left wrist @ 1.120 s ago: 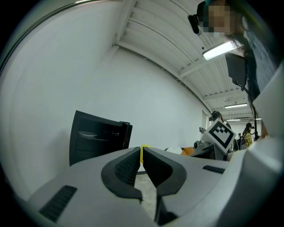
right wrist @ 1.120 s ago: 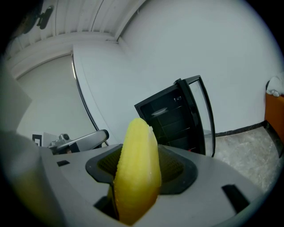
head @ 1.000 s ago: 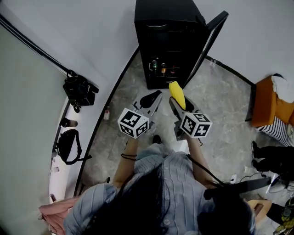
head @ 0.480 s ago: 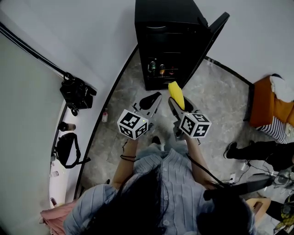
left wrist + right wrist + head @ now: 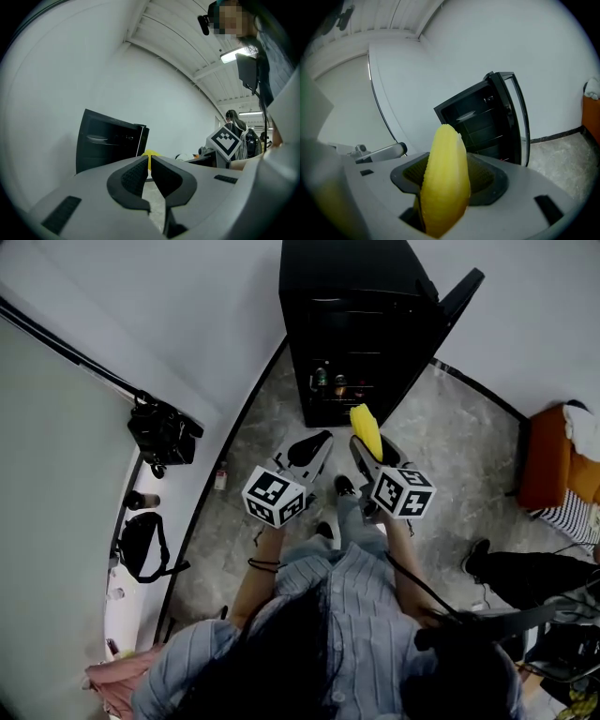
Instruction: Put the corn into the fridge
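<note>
Yellow corn point(image 5: 443, 159) is seen clamped upright between the right gripper's point(image 5: 447, 180) jaws in the right gripper view. The open black fridge point(image 5: 478, 122) stands ahead, well apart. Only the cob's lower part is held, so it could prob. be levered loose and dropped if its tip is knocked on a shelf edge or the door point(image 5: 513, 112).

Left gripper view: the left gripper's point(image 5: 149, 169) jaws are pressed together w/ nothing between them. The corn tip point(image 5: 151, 153) & the fridge point(image 5: 110, 140) are seen beyond.

Head view: both grippers are held side by side. The corn point(image 5: 365, 430) is pointed at the fridge point(image 5: 356, 315) but not yet inside. Bottles point(image 5: 336, 383) are seen low in it. The floor point(image 5: 450, 446) is grey marble-look tile, the walls white. Black bags point(image 5: 164, 430) are set at the left, orange furniture point(image 5: 544, 465) at the right.
</note>
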`<state>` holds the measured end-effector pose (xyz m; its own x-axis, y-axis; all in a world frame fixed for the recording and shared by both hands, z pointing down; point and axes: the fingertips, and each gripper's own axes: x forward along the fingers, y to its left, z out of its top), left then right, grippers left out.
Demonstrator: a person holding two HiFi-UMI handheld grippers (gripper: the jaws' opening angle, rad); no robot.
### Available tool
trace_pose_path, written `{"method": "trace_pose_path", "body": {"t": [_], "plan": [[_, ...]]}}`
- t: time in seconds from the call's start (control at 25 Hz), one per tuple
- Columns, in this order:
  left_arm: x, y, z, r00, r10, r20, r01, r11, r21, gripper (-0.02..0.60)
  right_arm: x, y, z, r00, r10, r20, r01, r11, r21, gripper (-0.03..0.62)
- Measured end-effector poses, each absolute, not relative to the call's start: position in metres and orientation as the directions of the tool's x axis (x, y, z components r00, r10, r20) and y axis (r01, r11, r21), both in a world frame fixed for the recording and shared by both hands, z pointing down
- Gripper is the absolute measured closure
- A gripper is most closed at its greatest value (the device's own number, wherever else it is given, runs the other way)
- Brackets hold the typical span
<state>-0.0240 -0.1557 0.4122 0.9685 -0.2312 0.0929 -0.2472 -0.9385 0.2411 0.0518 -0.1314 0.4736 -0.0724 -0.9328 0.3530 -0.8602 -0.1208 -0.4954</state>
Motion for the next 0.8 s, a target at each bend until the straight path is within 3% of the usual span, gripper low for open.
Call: {"method": "trace_pose_path", "body": {"t": [0.8], "plan": [[0.038, -0.241, 0.467, 0.955, -0.245, 0.167, -0.283, -0.922, 0.263, 0.574, 0.140, -0.186, 0.548, -0.058, -0.894, 0.445, -0.843, -0.195, -0.501, 0.347]]}}
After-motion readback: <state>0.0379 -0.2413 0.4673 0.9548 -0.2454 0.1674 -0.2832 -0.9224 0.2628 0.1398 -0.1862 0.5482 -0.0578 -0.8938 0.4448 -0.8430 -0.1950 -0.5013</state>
